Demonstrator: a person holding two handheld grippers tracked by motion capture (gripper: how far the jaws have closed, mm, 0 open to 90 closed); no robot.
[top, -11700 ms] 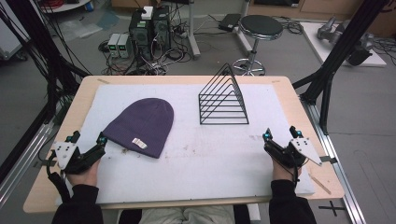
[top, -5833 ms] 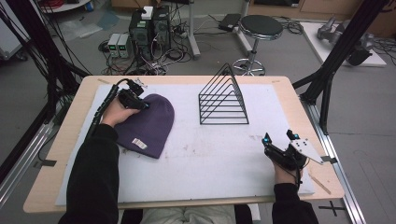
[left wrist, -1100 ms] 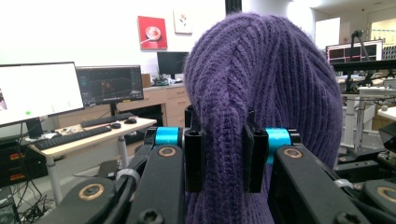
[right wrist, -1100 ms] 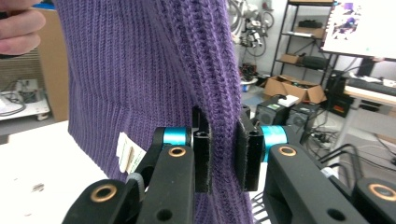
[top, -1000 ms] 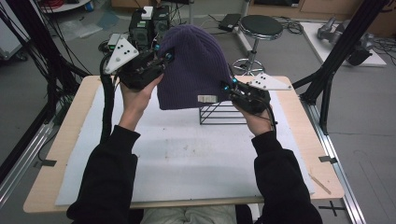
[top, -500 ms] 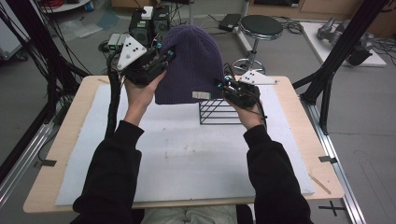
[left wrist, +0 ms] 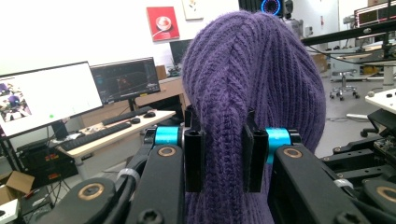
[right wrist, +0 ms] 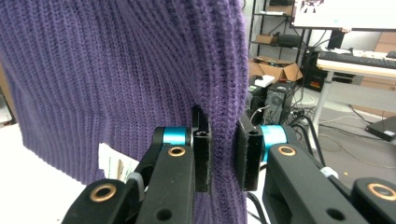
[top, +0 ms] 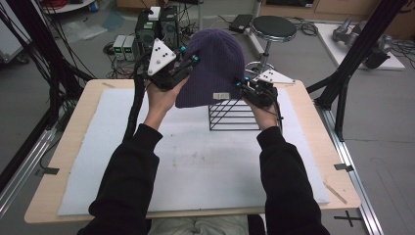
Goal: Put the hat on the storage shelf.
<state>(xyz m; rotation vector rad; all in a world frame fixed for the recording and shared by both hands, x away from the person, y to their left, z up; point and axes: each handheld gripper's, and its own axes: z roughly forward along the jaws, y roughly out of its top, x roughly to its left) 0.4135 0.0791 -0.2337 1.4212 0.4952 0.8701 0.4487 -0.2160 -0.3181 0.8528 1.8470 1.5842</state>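
A purple knit beanie (top: pixel 215 66) with a small white label hangs in the air above the far middle of the table, held from both sides. My left gripper (top: pixel 188 66) is shut on its left edge. In the left gripper view the two black jaws pinch a fold of the beanie (left wrist: pixel 254 84), gripper (left wrist: pixel 224 158). My right gripper (top: pixel 241 85) is shut on its lower right edge. The right gripper view has the beanie (right wrist: pixel 121 74) squeezed between the pads, gripper (right wrist: pixel 223 156). Right under the beanie stands a black wire rack (top: pixel 234 115).
A white foam mat (top: pixel 195 161) covers the wooden table (top: pixel 73 142). Black frame posts (top: pixel 357 54) stand at both sides of the table. A stool (top: pixel 273 27) and electronics boxes (top: pixel 147 29) sit on the floor beyond the far edge.
Both hands have carried the beanie a little toward the near side and slightly lower. Each gripper keeps the same grip on it.
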